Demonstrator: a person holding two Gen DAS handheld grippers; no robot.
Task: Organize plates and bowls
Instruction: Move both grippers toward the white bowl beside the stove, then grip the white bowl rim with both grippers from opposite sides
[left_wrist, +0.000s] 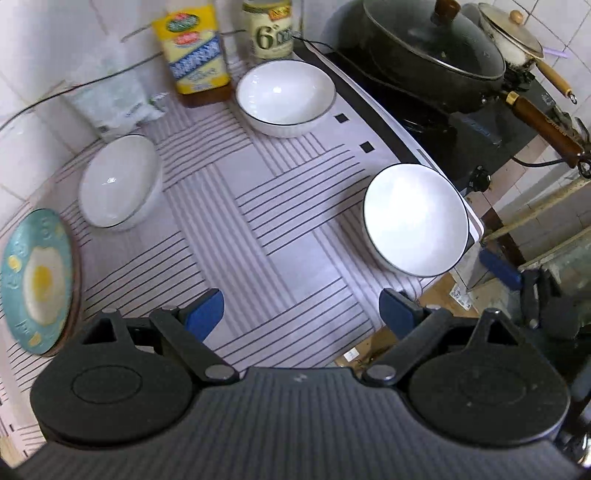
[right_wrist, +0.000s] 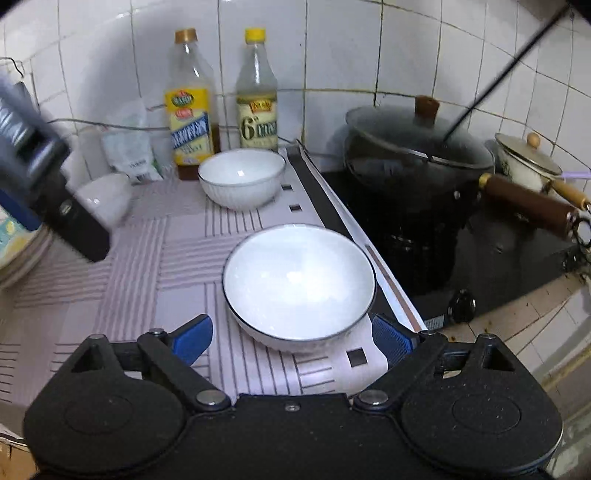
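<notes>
The left gripper (left_wrist: 295, 314) is hanging over the striped mat (left_wrist: 288, 236) with its jaws standing wide and nothing between them. The right gripper (right_wrist: 291, 338) is also standing wide; the near bowl (right_wrist: 298, 284) is sitting just ahead of its blue pads (right_wrist: 194, 338), which are not touching the rim. That bowl (left_wrist: 415, 219) is resting upright at the mat's right edge, beside the stove (right_wrist: 424, 236). At the left edge, an egg-print plate (left_wrist: 37, 277) is lying on the mat. Just beyond it, a second bowl (left_wrist: 118, 181) is sitting upright. A third bowl (left_wrist: 285, 94) is sitting farther back, just in front of two bottles (right_wrist: 190, 110) standing against the tiled wall (right_wrist: 332, 48). A lidded black pan (right_wrist: 417, 147) is sitting on the stove, well apart from the bowls.
</notes>
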